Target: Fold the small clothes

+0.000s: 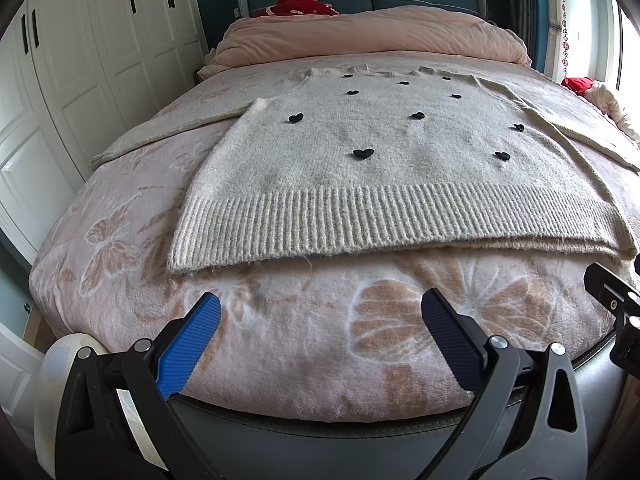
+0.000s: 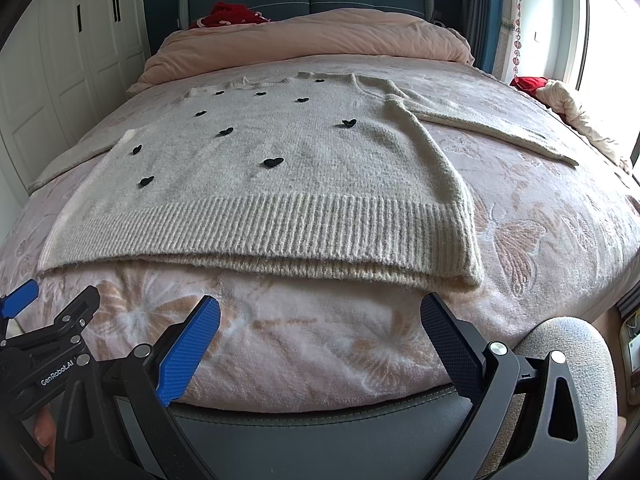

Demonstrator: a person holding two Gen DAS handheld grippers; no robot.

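Left wrist view first: your left gripper (image 1: 320, 316) hangs just off the foot of the bed, jaws spread wide with nothing between them, its ribbed blue pad on the left and a dark cross-hatched pad on the right. Ahead of it, beyond a strip of bare blanket, lies the sweater (image 1: 384, 160), spread flat with the hem nearest you. The gripper sits apart from the hem, lined up with its left-to-middle stretch. The sweater is a fuzzy cream knit, loosely woven in the body, with a deep ribbed band along the hem and small black hearts (image 1: 363, 153) dotted across the front. Its left sleeve (image 1: 168, 132) runs out flat toward the wardrobe side. Under it, the pink blanket (image 1: 280, 344) is plush, patterned with pale butterflies and flowers. At the far right edge of this view, part of your other tool shows.

Moving to the right wrist view, your right gripper (image 2: 320, 316) is likewise open and empty, facing the hem's middle-to-right stretch, near it but not touching. Here the sweater (image 2: 280, 168) shows its right sleeve (image 2: 492, 128) stretched flat toward the window side. The hem's lower layer peeks out below the upper one, soft and slightly frayed.
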